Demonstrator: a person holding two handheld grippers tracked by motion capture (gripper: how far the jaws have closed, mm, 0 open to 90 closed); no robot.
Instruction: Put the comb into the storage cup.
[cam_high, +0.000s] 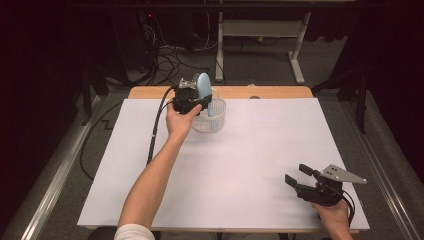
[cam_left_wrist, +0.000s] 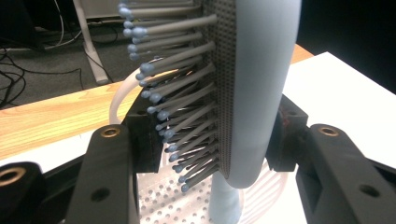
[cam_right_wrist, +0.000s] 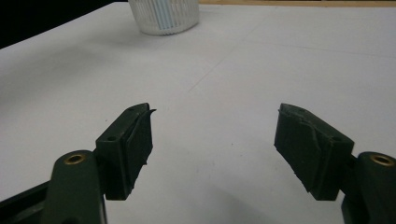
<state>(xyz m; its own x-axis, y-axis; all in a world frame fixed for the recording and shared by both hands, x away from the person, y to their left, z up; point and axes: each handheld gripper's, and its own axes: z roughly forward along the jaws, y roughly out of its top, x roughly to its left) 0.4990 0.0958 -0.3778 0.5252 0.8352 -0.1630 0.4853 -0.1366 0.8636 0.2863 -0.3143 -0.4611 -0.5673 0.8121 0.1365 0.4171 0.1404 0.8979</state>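
**Brush head clamped over the basket: light, stiff, smooth-backed**

High view: your left gripper (cam_high: 196, 100) holds the pale blue plastic hairbrush (cam_high: 204, 90) upright, its handle down inside the clear perforated plastic basket (cam_high: 214, 122). Your right gripper (cam_high: 306, 179) rests well apart from the basket, at the near right of the white table sheet (cam_high: 250, 165).

Left gripper view: the pads squeeze the brush (cam_left_wrist: 261, 79) across its head, one on the bristle side (cam_left_wrist: 187, 121), one on the smooth back. It should be light and rigid; the glossy back may slip and the bristles give, so the handle offers a surer hold.

Right gripper view: jaws spread wide, nothing between; the basket (cam_right_wrist: 163, 16) stands far ahead.
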